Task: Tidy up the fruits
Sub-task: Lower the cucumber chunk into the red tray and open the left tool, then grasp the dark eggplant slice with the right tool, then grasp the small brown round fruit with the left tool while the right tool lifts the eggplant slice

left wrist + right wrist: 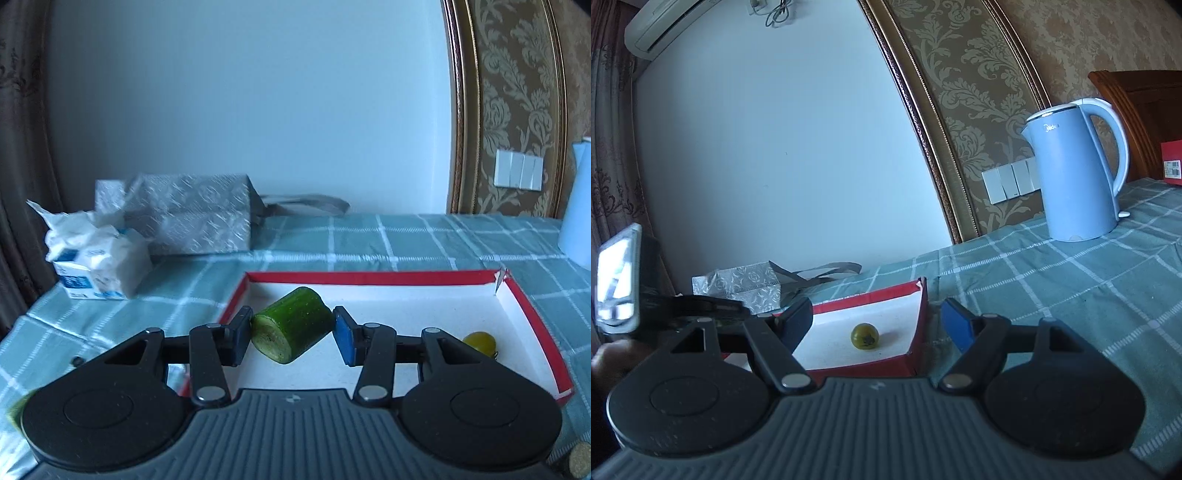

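Observation:
My left gripper (292, 330) is shut on a green cucumber piece (295, 323) and holds it tilted over the left part of a shallow red-rimmed white box (369, 277). A small yellow-green round fruit (480, 342) lies in the box at the right; it also shows in the right wrist view (864, 336). My right gripper (877, 325) is open and empty, held above the near right corner of the box (921, 317). Another green piece (16, 410) shows at the far left edge on the cloth.
A checked teal cloth (406, 236) covers the table. A tissue pack (96, 258) and a silver gift bag (184, 214) stand at the back left. A blue kettle (1075, 170) stands at the back right, with a red box (1171, 162) beyond it.

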Action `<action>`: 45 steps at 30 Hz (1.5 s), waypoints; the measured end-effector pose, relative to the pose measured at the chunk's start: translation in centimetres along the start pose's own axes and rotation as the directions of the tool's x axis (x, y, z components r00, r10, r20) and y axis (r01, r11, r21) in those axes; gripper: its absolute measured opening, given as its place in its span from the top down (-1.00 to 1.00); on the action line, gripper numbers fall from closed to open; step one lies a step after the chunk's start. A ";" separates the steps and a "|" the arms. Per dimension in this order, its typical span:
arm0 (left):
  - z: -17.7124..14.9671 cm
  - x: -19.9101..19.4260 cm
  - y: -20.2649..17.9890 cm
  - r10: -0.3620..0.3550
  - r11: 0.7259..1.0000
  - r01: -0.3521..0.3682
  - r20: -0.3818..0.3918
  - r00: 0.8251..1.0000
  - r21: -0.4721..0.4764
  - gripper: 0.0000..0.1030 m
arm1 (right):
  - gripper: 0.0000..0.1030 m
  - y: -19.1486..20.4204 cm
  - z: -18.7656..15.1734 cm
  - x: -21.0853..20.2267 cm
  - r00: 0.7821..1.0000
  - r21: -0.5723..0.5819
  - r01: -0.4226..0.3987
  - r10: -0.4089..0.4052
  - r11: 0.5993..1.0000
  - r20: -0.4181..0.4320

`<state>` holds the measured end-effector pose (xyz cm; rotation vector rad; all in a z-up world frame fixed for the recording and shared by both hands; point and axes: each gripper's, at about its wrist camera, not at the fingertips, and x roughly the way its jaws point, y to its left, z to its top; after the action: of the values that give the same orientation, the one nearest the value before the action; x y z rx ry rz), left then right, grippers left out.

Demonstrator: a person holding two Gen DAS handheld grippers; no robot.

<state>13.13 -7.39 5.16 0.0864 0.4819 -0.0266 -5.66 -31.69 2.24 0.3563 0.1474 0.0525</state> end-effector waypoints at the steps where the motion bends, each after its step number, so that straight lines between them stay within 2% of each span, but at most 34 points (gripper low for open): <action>1: -0.1 0.3 -0.1 0.005 1.000 -0.005 -0.001 1.000 -0.003 0.01 | -0.46 0.0 0.0 0.0 1.000 0.003 0.001 -0.001 1.000 0.001; 2: -0.3 0.4 -0.1 0.012 1.000 -0.012 0.007 1.000 -0.004 -0.07 | -0.46 -0.1 0.1 -0.1 1.000 0.004 0.004 -0.004 1.000 0.003; 3: -0.4 0.4 -0.1 0.016 1.000 -0.016 0.012 1.000 -0.005 -0.28 | -0.46 -0.2 0.1 0.0 1.000 0.005 0.010 -0.010 1.000 0.004; 4: -0.6 0.3 0.0 0.016 1.000 -0.016 0.015 1.000 -0.008 -0.40 | -0.46 -0.2 0.2 0.0 1.000 0.007 0.016 -0.016 1.000 0.004; 5: -0.7 0.1 0.1 0.015 1.000 -0.015 0.020 1.000 -0.011 -0.42 | -0.46 -0.4 0.2 0.0 1.000 0.009 0.019 -0.019 1.000 0.001; 11: -1.8 -3.3 1.8 -0.021 0.999 0.022 0.045 0.999 -0.029 -0.42 | -0.46 -1.5 0.7 -0.2 0.999 0.029 0.050 -0.050 0.998 -0.002; 14: -3.6 -6.1 3.4 -0.047 0.998 0.049 0.061 0.997 -0.037 -0.48 | -0.46 -2.0 0.7 0.0 0.997 0.015 0.061 -0.060 0.998 -0.052; 17: -5.8 -8.4 5.2 -0.076 0.994 0.081 0.070 0.995 -0.067 -0.55 | -0.45 -0.7 0.1 0.5 0.987 -0.140 0.068 -0.086 0.988 -0.133; 19: -7.1 -9.4 6.0 -0.085 0.993 0.091 0.070 0.994 -0.075 -0.55 | -0.36 0.5 -0.7 0.8 0.978 -0.250 0.063 -0.110 0.966 -0.176; 21: -8.1 -9.9 6.5 -0.095 0.992 0.101 0.075 0.993 -0.082 -0.55 | -0.25 1.2 -1.4 1.1 0.969 -0.301 0.034 -0.105 0.953 -0.224; 27: -9.4 -10.1 6.9 -0.118 0.987 0.128 0.096 0.988 -0.097 -0.55 | -0.11 2.7 -2.9 2.4 0.943 -0.397 0.014 -0.145 0.918 -0.300; 33: -9.6 -10.1 7.3 -0.141 0.982 0.152 0.098 0.985 -0.112 -0.55 | -0.09 3.0 -3.5 3.2 0.929 -0.412 0.007 -0.159 0.911 -0.335; 35: -9.7 -10.1 7.2 -0.152 0.981 0.162 0.097 0.984 -0.104 -0.55 | 0.13 3.1 -3.4 3.7 0.926 -0.413 -0.005 -0.152 0.911 -0.345; 36: -9.7 -10.2 7.1 -0.160 0.980 0.170 0.096 0.982 -0.101 -0.55 | 0.38 3.1 -3.5 4.0 0.921 -0.407 -0.023 -0.139 0.913 -0.364; 37: -9.8 -10.2 7.0 -0.166 0.980 0.176 0.098 0.981 -0.097 -0.55 | 0.41 3.1 -3.6 4.4 0.915 -0.398 -0.038 -0.128 0.917 -0.383; 42: -9.9 -10.7 6.4 -0.215 0.973 0.222 0.110 0.970 -0.064 -0.55 | 0.41 3.5 -3.7 4.9 0.914 -0.405 -0.036 -0.133 0.914 -0.383; 45: -10.0 -11.5 5.5 -0.278 0.960 0.281 0.124 0.953 -0.013 -0.55 | 0.41 2.9 -2.8 3.7 0.932 -0.361 -0.020 -0.114 0.932 -0.345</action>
<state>-1.44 -0.97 2.06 -0.0144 0.3701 -0.3011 -2.53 -27.73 0.15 -0.0294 0.5055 0.0949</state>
